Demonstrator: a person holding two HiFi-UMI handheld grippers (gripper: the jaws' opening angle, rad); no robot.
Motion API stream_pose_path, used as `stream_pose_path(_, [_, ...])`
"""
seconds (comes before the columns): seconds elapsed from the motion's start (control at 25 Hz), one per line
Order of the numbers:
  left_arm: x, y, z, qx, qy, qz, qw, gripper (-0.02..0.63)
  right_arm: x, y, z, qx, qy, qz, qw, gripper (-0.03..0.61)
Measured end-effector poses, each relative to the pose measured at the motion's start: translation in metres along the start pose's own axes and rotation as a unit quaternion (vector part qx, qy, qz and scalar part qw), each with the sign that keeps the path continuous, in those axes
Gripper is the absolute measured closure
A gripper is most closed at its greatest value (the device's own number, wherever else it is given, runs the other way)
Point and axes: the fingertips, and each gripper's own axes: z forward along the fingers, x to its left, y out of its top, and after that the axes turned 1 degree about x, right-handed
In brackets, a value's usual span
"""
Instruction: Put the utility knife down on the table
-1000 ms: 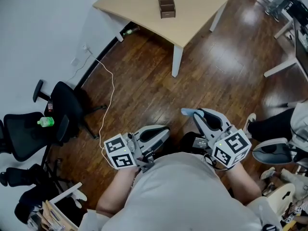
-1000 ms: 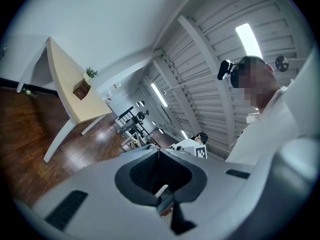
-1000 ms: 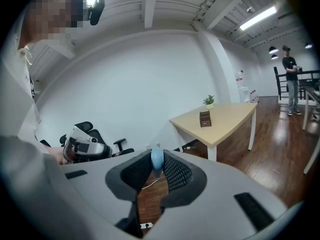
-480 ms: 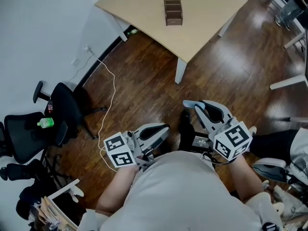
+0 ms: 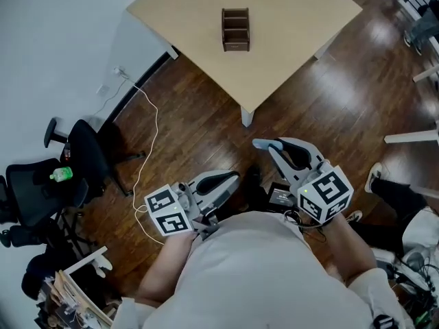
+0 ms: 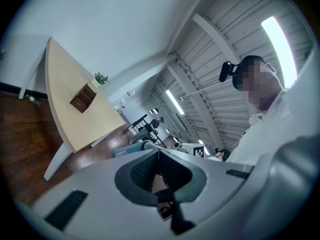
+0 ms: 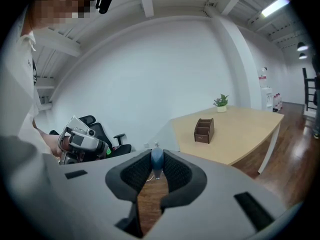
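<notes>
The right claw (image 5: 273, 147) is gripping the utility knife (image 5: 260, 143), a pale blue piece poking out past the claw tips in the middle of the head view, over the dark wooden floor (image 5: 206, 108) and well apart from the counter (image 5: 288, 19) at the top of the frame. In the right gripper view the jaws are pressing on that blue body from both sides, partly closed, with the knife showing end-on between the black pads. The left claw (image 5: 233, 178) is hovering lower and to the left of it, just in front of the person's light shirt (image 5: 260, 273); in the left gripper view its jaws are meeting at the tips with nothing between them. A brown compartment box (image 5: 235, 29) is standing on the counter, near its middle. At the left edge of the head view, black office chairs (image 5: 41, 184) are standing by the white wall, a green bottle (image 5: 62, 174) is sitting on one, and a white cable (image 5: 152, 142) is trailing across the floor.
</notes>
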Motion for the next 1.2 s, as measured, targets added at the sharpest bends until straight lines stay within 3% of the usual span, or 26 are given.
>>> stream_pose_path(0.4, [0.037,0.031,0.023,-0.005,0.024,-0.009,0.9997,0.611,-0.036,0.008,0.035,0.010,0.015,0.007,1.000,0.509])
stream_pose_path(0.76, [0.082,0.075,0.035,0.030,-0.027,-0.017,0.9990,0.611,-0.064,0.018,0.085,0.033,-0.042,-0.009,0.999,0.509])
stream_pose_path(1.2, [0.144,0.143,-0.010,0.068,-0.062,-0.016,0.9956,0.611,-0.083,0.048,0.176,0.061,-0.092,-0.040,0.993,0.509])
